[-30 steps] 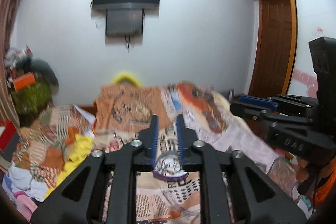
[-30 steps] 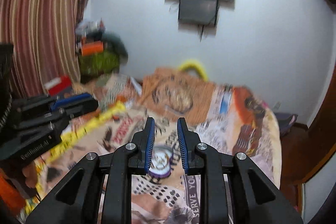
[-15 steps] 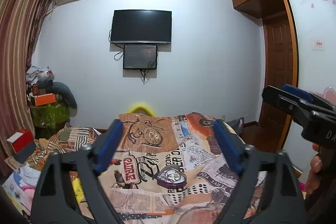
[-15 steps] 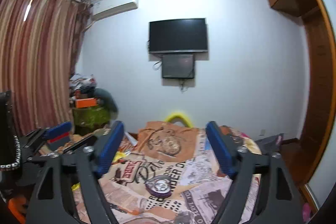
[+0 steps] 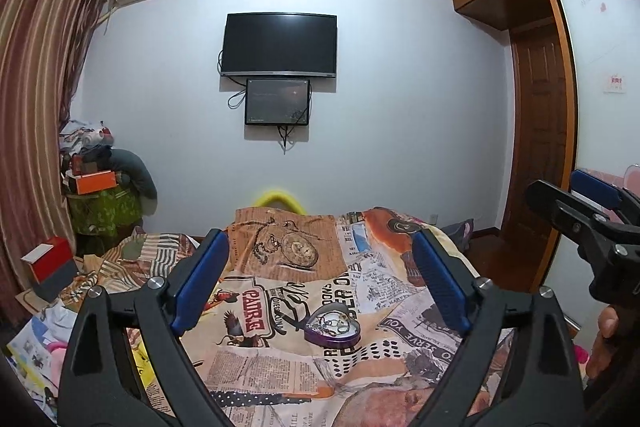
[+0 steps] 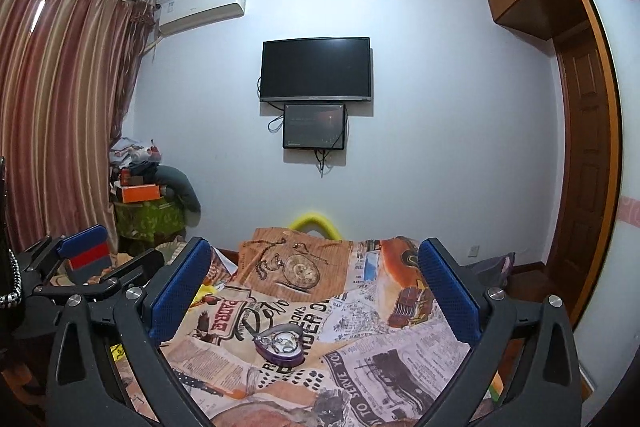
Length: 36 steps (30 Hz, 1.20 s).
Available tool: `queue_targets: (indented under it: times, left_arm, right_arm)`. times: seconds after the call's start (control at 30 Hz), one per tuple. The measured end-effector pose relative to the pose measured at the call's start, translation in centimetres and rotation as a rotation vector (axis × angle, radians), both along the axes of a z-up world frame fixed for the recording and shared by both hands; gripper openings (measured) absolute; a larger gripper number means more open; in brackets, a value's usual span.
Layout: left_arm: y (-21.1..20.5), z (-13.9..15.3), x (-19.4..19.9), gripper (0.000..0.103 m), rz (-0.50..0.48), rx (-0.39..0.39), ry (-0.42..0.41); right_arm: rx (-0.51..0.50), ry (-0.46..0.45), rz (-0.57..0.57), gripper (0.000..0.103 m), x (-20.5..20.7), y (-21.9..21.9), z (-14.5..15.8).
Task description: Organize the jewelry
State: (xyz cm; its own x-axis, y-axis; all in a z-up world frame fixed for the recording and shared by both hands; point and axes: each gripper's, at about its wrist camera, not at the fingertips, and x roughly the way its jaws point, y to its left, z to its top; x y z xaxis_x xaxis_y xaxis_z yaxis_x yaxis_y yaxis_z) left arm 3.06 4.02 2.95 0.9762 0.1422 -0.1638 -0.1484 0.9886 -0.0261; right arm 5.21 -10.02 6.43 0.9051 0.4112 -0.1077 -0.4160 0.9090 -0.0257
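Jewelry lies tangled in a small purple heart-shaped tin (image 5: 333, 327) on the bed (image 5: 256, 363), ahead between both grippers' spread, empty jaws; it looks light, fine and snag-prone, so the tin's stiff rim seems the safest hold.

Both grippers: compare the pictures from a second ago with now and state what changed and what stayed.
The left gripper and right gripper went from nearly shut to wide open and pulled up and back, so more of the room shows. Neither took hold of anything. The heart-shaped box of jewelry stayed put on the bedspread.
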Motion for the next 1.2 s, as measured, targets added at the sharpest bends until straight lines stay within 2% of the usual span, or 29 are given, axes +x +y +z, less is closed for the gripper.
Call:
queue_targets:
  times: [0.5,0.77,1.2]
  left_arm:
    - [0.06,-0.42,0.33,0.094,-0.01,-0.007,0.015]
    - [0.26,-0.53,0.37,0.099,-0.002,-0.018,0.007]
    - [0.23,-0.67,0.73,0.1,0.004,-0.016,0.017]
  right_arm:
    - [-0.013,0.022,-0.013,0.103,-0.67,-0.98,-1.0]
    - [-0.025,0.02,-0.018,0.103,-1.02,-0.78,-0.75]
    - [-0.028,0.024,-0.018,0.103,-1.18,-0.55,-0.61]
